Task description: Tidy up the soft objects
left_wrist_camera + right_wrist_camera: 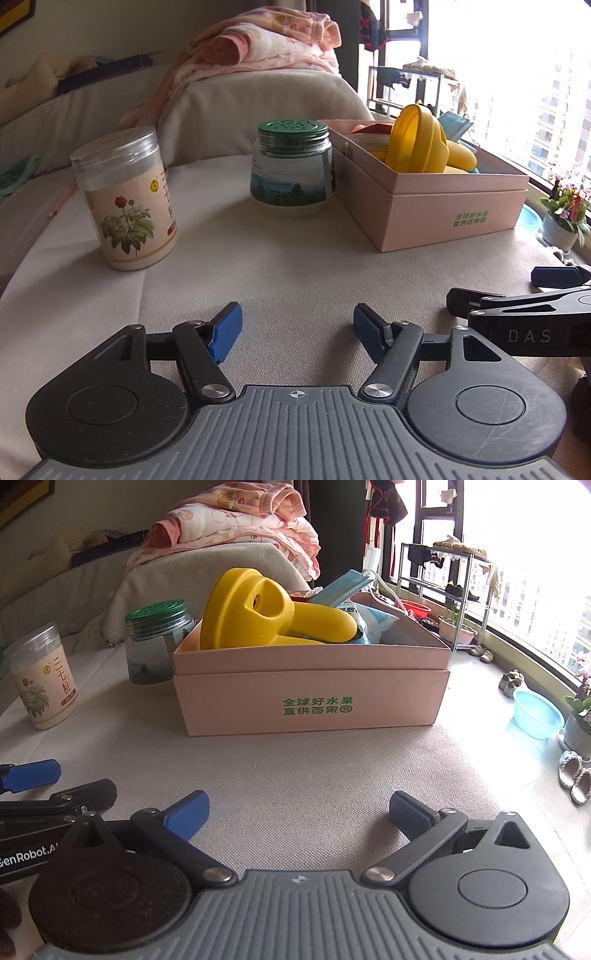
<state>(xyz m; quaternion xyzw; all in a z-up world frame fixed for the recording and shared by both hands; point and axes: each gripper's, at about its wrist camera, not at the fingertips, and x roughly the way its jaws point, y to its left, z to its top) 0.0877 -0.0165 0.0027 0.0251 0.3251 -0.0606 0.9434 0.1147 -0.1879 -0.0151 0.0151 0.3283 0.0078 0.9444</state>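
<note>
A pink cardboard box (pixel 310 705) with green print stands on the beige cushion; it also shows in the left wrist view (pixel 454 218). Inside it lie a yellow soft toy (pixel 266 613), a blue face mask (pixel 343 585) and a pale blue packet (pixel 373 622). The yellow toy shows in the left wrist view (pixel 421 136) too. My left gripper (pixel 297 332) is open and empty, low over the cushion, short of the box. My right gripper (pixel 299 814) is open and empty in front of the box.
A clear jar with a flower label (pixel 125 199) and a green-lidded glass jar (pixel 291 166) stand left of the box. Pink folded blankets (pixel 266 40) lie on the sofa arm behind. On the floor at right are a blue basin (pixel 537 718), slippers (pixel 574 775) and potted plants.
</note>
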